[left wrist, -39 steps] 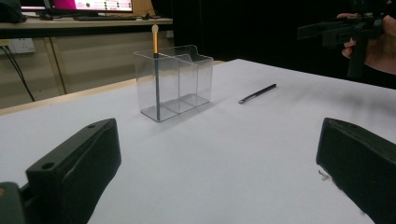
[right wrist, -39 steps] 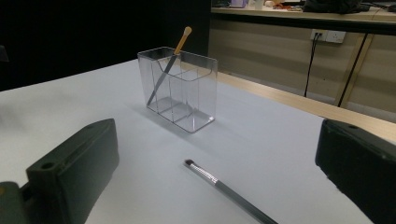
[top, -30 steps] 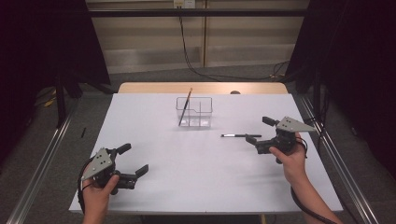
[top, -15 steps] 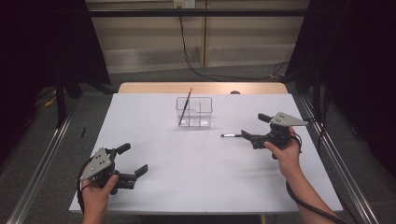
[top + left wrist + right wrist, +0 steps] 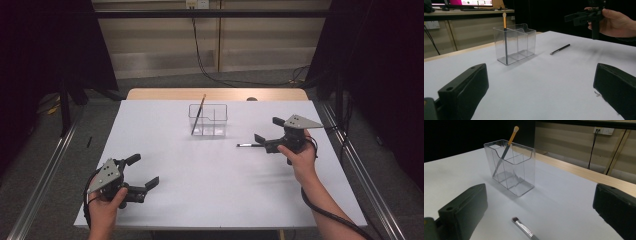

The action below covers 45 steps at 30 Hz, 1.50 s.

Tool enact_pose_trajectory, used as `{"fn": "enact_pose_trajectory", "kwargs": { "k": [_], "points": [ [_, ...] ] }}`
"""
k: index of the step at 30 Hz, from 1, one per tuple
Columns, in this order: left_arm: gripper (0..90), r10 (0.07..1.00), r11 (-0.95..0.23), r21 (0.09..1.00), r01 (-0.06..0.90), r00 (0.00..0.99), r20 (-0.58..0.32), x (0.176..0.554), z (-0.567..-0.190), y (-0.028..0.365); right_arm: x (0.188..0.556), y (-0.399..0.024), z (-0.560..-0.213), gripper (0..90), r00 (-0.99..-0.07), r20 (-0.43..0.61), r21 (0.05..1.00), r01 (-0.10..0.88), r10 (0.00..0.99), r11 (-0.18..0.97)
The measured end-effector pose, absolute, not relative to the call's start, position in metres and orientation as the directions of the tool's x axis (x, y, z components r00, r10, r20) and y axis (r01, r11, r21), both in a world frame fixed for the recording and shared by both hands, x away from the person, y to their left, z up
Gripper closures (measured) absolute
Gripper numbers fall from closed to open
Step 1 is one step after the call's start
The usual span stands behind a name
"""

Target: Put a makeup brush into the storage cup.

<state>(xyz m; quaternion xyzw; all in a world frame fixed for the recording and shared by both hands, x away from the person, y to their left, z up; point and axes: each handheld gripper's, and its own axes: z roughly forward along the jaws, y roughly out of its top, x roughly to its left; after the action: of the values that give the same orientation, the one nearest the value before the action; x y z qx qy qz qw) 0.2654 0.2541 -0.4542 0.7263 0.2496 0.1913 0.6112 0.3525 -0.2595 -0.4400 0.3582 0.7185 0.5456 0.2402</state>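
1. High view: right gripper [image 5: 264, 142] hovered over the handle end of the loose makeup brush [image 5: 248, 145], jaws apart, nothing held. The brush lay flat on the white table [image 5: 210, 200], just right of the clear organizer [image 5: 208, 120] and apart from it. Judged step: picking up the brush to stow it in the organizer. Advice: lower squarely, straddle the handle across its width, close only once both jaws flank it.
2. High view, continued: left gripper [image 5: 141, 174] rested near the table's front left corner, jaws apart, empty, well apart from the work. The table's right edge and a metal rail [image 5: 357, 170] lay close to the right hand [image 5: 299, 156]; open surface lay toward the centre, so the lift should swing inward.
3. Left gripper view: the orange-handled brush [image 5: 504, 37] stood nearly upright in the organizer's [image 5: 515, 42] end compartment. The other compartments looked free.
4. Right gripper view: the bristle tip of the brush [image 5: 524, 228] lay between the spread jaws, low in frame. The organizer [image 5: 510, 167] stood ahead with bare table between; its thin rim could catch the brush, so entry should come from above.
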Motion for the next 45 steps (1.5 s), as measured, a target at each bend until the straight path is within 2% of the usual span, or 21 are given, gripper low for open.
{"fn": "enact_pose_trajectory", "kwargs": {
  "k": [15, 26, 35, 45],
  "points": [
    [0.0, 0.596, -0.127, 0.984, 0.126, 0.803, -0.026, 0.266, -0.455, 0.255, 0.371, -0.249, -0.441, 0.0, -0.642, 0.046, 0.939, 0.289, 0.766, 0.186],
    [0.0, 0.594, -0.127, 0.983, 0.129, 0.804, -0.029, 0.266, -0.455, 0.254, 0.380, -0.243, -0.440, 0.0, -0.685, 0.040, 0.894, 0.350, 0.727, 0.280],
    [0.0, 0.588, -0.135, 0.982, 0.130, 0.808, -0.027, 0.266, -0.456, 0.253, 0.389, -0.243, -0.446, 0.0, -0.686, 0.030, 0.826, 0.427, 0.727, 0.369],
    [0.0, 0.586, -0.145, 0.981, 0.132, 0.810, -0.022, 0.267, -0.456, 0.253, 0.399, -0.233, -0.454, 0.0, -0.716, -0.020, 0.682, 0.500, 0.697, 0.533]
  ]
}}
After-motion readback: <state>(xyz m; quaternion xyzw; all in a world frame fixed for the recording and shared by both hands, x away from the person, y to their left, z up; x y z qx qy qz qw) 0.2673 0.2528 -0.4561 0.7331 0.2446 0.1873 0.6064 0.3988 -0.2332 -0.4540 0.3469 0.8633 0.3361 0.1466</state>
